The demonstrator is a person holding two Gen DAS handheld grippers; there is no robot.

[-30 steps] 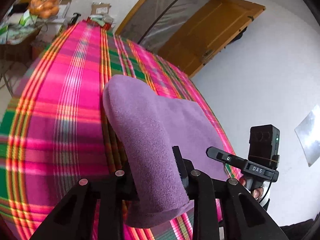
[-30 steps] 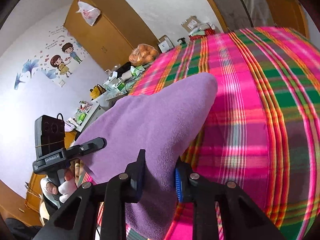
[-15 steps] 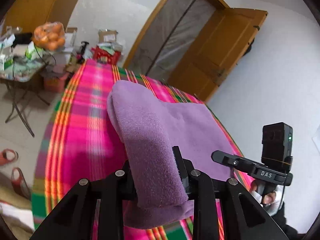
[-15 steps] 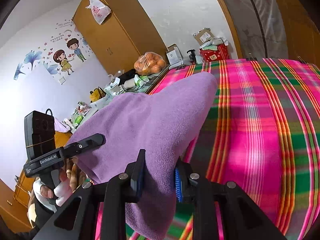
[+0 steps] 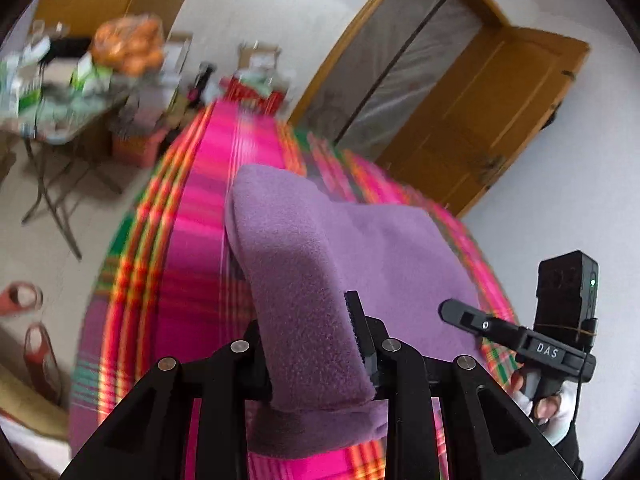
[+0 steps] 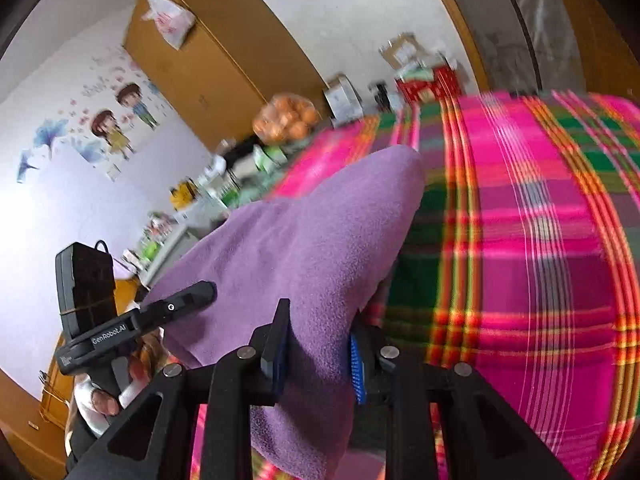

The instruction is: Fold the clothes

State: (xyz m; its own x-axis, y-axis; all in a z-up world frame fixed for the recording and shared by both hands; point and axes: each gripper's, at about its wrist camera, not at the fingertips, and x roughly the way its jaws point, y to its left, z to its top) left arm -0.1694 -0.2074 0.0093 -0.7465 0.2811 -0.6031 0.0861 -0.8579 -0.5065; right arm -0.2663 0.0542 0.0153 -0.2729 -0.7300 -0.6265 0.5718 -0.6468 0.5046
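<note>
I have both tongs clenched on the purple fleece garment (image 5: 312,320), 1 at each near corner. The left tongs (image 5: 312,360) pinch a rolled edge of it, and the right tongs (image 6: 316,356) grip the other corner between their blue pads (image 6: 357,372). The cloth hangs off the bed with the plaid blanket (image 5: 192,240), which lies below and ahead of me.

What the coming move turns on: the garment runs straight forward from each pair of tongs, away from me, and its far fold droops toward the blanket. Its long axis between the 2 grips runs side to side, held fairly taut. Neither hand is nearer, since each has its own corner, so I judge that both must travel together to lay it flat.

Against half a second ago, the left view has tipped down: more blanket fills it now, and the folding surface (image 5: 60,120) with the bag of oranges (image 5: 128,44) sits higher and blurred, so I am moving fast. On the right the blanket also looms larger. The grips on the cloth look unchanged.
</note>
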